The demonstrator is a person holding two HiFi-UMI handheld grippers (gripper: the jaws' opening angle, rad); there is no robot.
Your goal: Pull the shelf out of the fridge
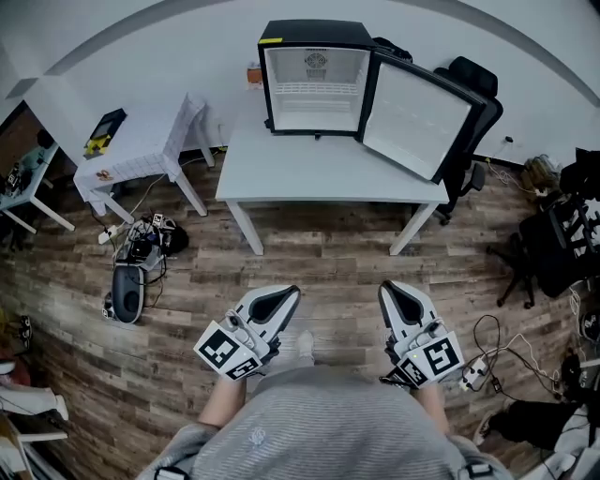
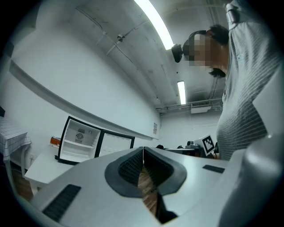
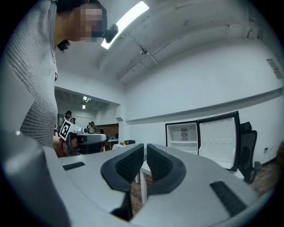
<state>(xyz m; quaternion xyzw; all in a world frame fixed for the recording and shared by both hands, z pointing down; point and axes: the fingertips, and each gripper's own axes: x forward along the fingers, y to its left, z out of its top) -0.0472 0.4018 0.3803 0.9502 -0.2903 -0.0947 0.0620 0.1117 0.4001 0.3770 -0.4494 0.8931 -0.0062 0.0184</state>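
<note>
My left gripper (image 1: 284,295) and right gripper (image 1: 388,289) both closed, empty, well apart from small black open-door fridge (image 1: 314,33), white wire shelf (image 1: 314,90) inside, on white table (image 1: 309,169).

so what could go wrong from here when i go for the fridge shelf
1. The left gripper and right gripper are both shut and well short of the fridge; reaching in like that may only bump the shelf.
2. The fridge stands loose on the table, so a sticking shelf could drag it forward.
3. The open door juts out on the right; the right gripper might knock it.
</note>
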